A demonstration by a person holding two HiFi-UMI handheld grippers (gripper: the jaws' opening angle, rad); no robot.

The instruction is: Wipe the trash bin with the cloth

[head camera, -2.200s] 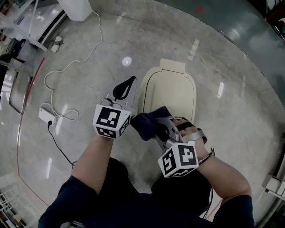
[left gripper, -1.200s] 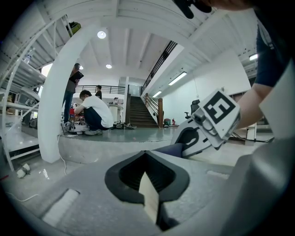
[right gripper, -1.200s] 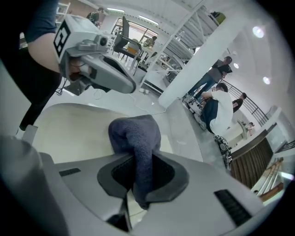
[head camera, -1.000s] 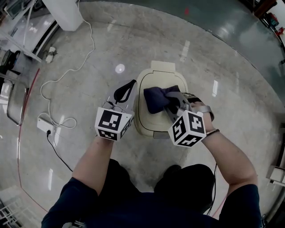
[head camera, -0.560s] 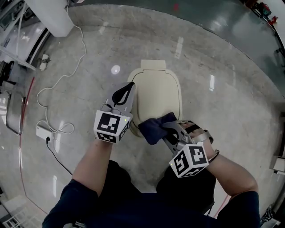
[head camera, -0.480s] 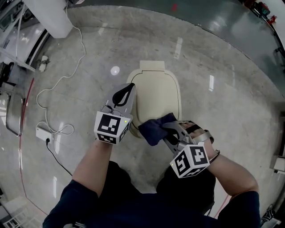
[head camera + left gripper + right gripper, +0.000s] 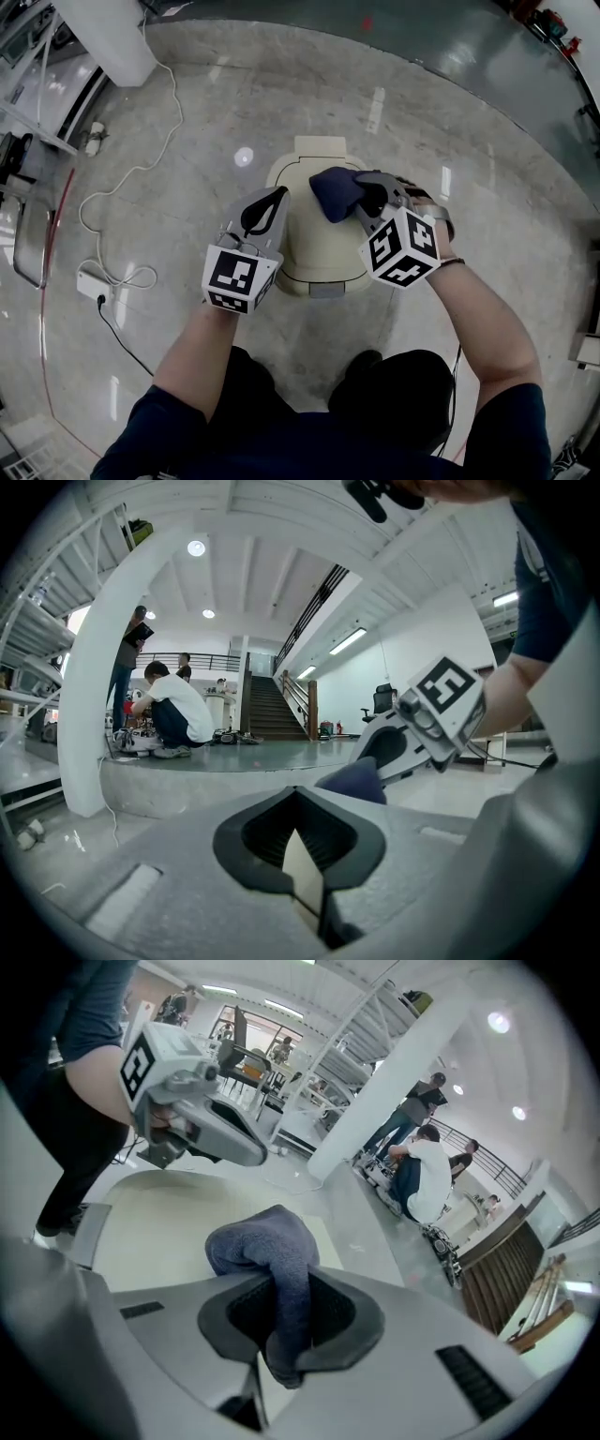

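A cream trash bin [image 7: 319, 244] with a closed lid stands on the floor in front of me. My right gripper [image 7: 361, 194] is shut on a dark blue cloth [image 7: 333, 190] and presses it on the far part of the lid. In the right gripper view the cloth [image 7: 267, 1251] bulges out of the jaws over the lid [image 7: 159, 1227]. My left gripper [image 7: 265, 206] sits shut against the bin's left edge with nothing between its jaws. The left gripper view shows the closed jaws [image 7: 305, 855] and the cloth [image 7: 352, 780] beyond them.
A white cable [image 7: 141, 164] loops across the polished floor to a power strip [image 7: 94, 278] at the left. A white pillar base [image 7: 108, 33] stands at the far left. People [image 7: 173, 719] crouch and stand on a raised platform in the distance.
The right gripper has slid the cloth from the bin's near left edge up to the far part of the lid. The left gripper has stayed at the bin's left side.
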